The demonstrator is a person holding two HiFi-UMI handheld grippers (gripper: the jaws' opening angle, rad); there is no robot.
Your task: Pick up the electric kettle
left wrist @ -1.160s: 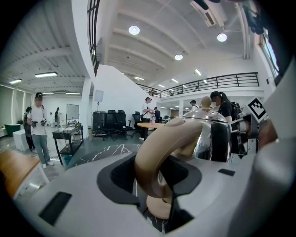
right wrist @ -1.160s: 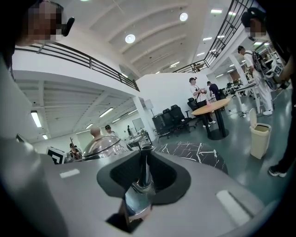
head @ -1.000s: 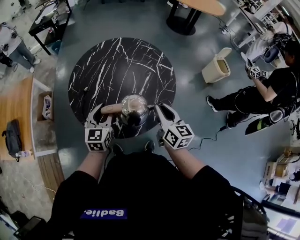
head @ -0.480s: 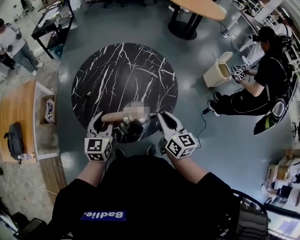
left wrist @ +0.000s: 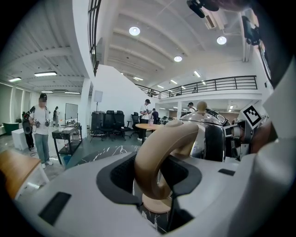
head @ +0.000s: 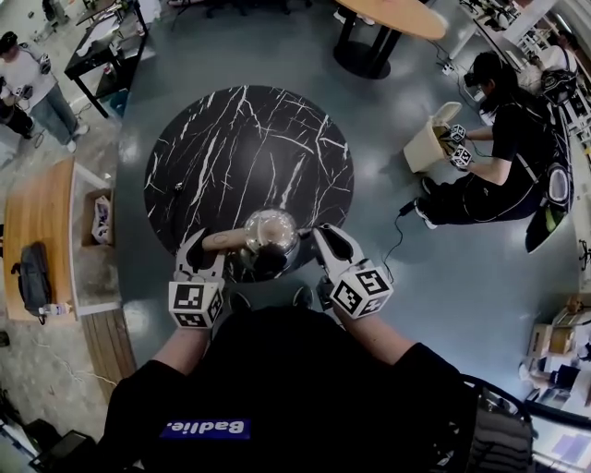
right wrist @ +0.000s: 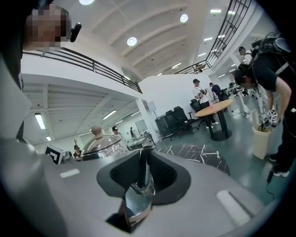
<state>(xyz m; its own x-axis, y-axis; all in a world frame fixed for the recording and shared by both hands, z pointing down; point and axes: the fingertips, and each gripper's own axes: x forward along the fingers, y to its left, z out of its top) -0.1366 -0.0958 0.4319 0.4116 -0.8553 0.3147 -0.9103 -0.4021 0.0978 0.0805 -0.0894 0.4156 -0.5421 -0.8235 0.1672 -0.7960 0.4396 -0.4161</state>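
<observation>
The electric kettle (head: 270,233), chrome with a glass lid and a beige handle (head: 226,240), hangs between my two grippers over the near edge of the round black marble table (head: 249,139). My left gripper (head: 205,248) is shut on the beige handle (left wrist: 162,152), whose loop fills the space between the jaws (left wrist: 155,185); the chrome body (left wrist: 208,134) shows just beyond. On the opposite side, my right gripper (head: 319,242) is shut on the chrome spout (right wrist: 138,194); the lid (right wrist: 99,141) rises behind its jaws (right wrist: 141,180).
A beige bin (head: 429,143) stands on the floor at the right, with a person (head: 499,157) bent over it. A cable (head: 397,240) trails nearby. A round wooden table (head: 388,14) is far back. A black cart (head: 97,46) and another person (head: 28,78) are upper left.
Both grippers and the kettle have risen slightly together, with the grips unchanged. The person at the right has moved over to the beige bin.
</observation>
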